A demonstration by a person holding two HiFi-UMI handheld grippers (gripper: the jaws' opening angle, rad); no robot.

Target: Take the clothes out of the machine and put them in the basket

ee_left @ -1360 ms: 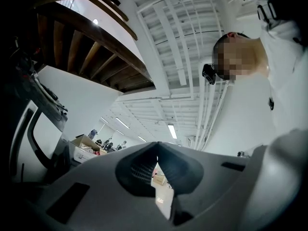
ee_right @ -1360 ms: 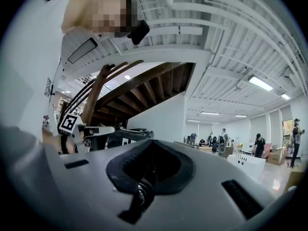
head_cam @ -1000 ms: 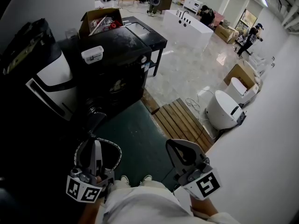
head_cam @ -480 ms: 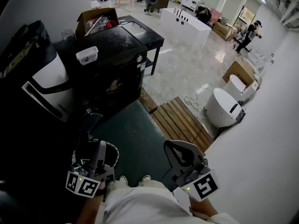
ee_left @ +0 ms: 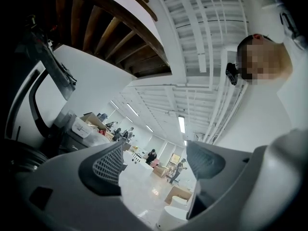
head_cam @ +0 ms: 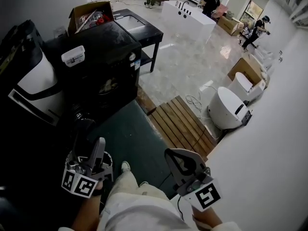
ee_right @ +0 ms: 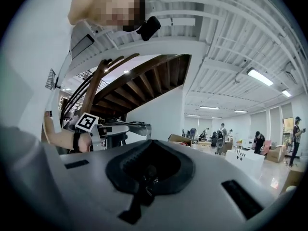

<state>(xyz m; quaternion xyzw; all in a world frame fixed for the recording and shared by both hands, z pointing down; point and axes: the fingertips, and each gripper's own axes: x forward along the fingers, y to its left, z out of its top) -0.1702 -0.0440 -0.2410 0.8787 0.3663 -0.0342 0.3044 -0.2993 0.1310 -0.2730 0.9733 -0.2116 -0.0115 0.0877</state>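
The left tongs [head_cam: 89,149] are held low at the person's left, and the left gripper view [ee_left: 156,165] shows their jaws spreading apart with nothing between them, only the far room. The right tongs [head_cam: 176,155] are at the person's right, near the white wall. Their jaws are clenched together on nothing, the two dark pads meeting in one spade shape in the right gripper view [ee_right: 150,162].

The machine [head_cam: 108,78], a black box-shaped unit, stands ahead of the left tongs, well apart from them. A small white box [head_cam: 73,56] lies on its top, with an open cardboard box [head_cam: 89,17] behind it. Of the basket [head_cam: 109,159] only a bit of pale rim shows, just beside the left tongs and mostly hidden by them. The spot around it is too dark to make out any clothes.

A dark green mat [head_cam: 130,134] covers the floor in front of the machine, wooden slats [head_cam: 180,124] lie next to it, and a white round appliance [head_cam: 228,109] sits by the wall. A pale trouser leg [head_cam: 134,201] fills the bottom of the head view.
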